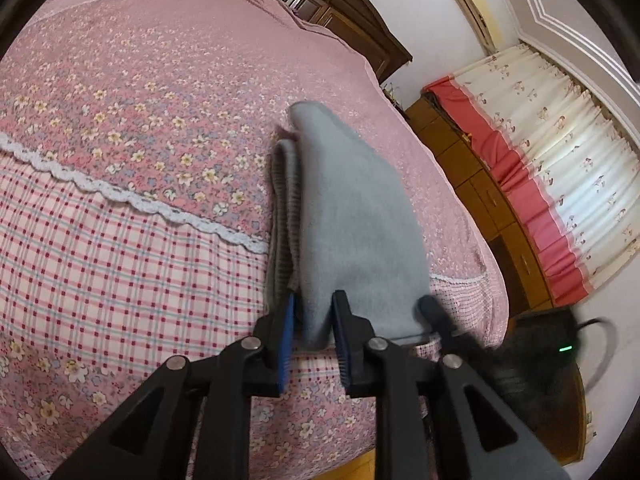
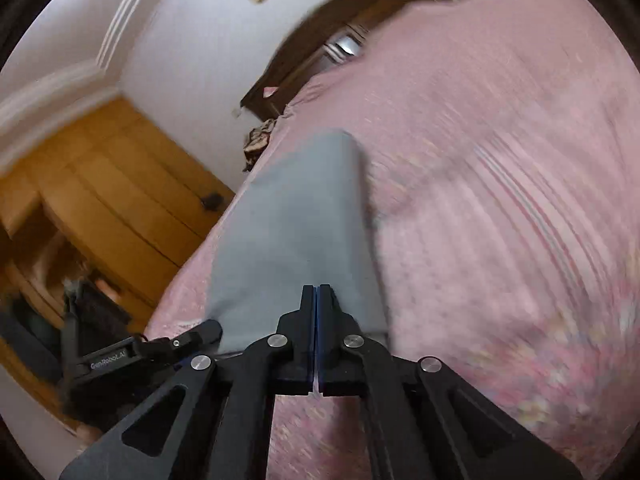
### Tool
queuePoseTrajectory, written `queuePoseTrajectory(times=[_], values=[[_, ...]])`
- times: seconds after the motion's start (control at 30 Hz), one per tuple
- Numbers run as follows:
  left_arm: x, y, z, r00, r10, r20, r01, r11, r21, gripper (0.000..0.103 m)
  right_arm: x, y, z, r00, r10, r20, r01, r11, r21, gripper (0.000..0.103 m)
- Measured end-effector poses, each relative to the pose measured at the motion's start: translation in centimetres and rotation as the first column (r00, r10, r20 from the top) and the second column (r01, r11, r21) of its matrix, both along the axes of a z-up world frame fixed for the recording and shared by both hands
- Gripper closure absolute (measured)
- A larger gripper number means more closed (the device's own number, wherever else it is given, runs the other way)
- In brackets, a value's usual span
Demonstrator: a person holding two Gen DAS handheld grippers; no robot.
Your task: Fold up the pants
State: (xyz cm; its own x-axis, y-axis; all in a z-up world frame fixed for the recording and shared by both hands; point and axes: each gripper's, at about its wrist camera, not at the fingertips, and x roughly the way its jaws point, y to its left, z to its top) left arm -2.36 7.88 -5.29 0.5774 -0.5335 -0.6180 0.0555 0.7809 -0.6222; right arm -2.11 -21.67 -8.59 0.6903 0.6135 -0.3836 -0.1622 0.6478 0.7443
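On the pink floral bedspread (image 1: 120,128), close to its right-hand side, lie the grey pants (image 1: 352,216), already doubled into a long narrow stack whose long axis runs straight away from both grippers toward the dark wooden headboard (image 1: 360,20). Both tools sit at the near short end of that stack, side by side, so neither hand is clearly nearer; the pants stretch forward from each. The left gripper (image 1: 314,316) has its blue-padded jaws parted only as wide as the cloth bunched between them, and the pads appear to press that near edge from both sides, so I judge it to be pinching the pants. The right gripper (image 2: 317,300) has its jaws pressed together over the same end; whether cloth is caught in that thin seam cannot be told. Because the stack lies lengthwise ahead, the next fold would likely carry this near end forward over the far end. From the left wrist one sees the layered left edge, with a ribbed band under the smooth top layer, and the right gripper's finger beside the cloth. From the right wrist, which is blurred, only the smooth top face shows, along with the left gripper's body low on the left.
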Motion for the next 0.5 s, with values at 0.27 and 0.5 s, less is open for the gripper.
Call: queuePoseTrajectory(times=[0.27,0.5], values=[[-0.9,-1.2,0.5,0.999,0.000,0.038,-0.004,0.996,0.090,0.074,-1.0,-1.3,1.6,1.000,-0.017,0.006,0.017,1.000,0.001,0.098],[-1.1,-1.0,1.9,1.000,0.006,0.029,-0.009,0.995,0.104,0.059,-0.2,-3.1,2.3,0.996,-0.064,-0.062,0.068,0.995,0.070,0.059]])
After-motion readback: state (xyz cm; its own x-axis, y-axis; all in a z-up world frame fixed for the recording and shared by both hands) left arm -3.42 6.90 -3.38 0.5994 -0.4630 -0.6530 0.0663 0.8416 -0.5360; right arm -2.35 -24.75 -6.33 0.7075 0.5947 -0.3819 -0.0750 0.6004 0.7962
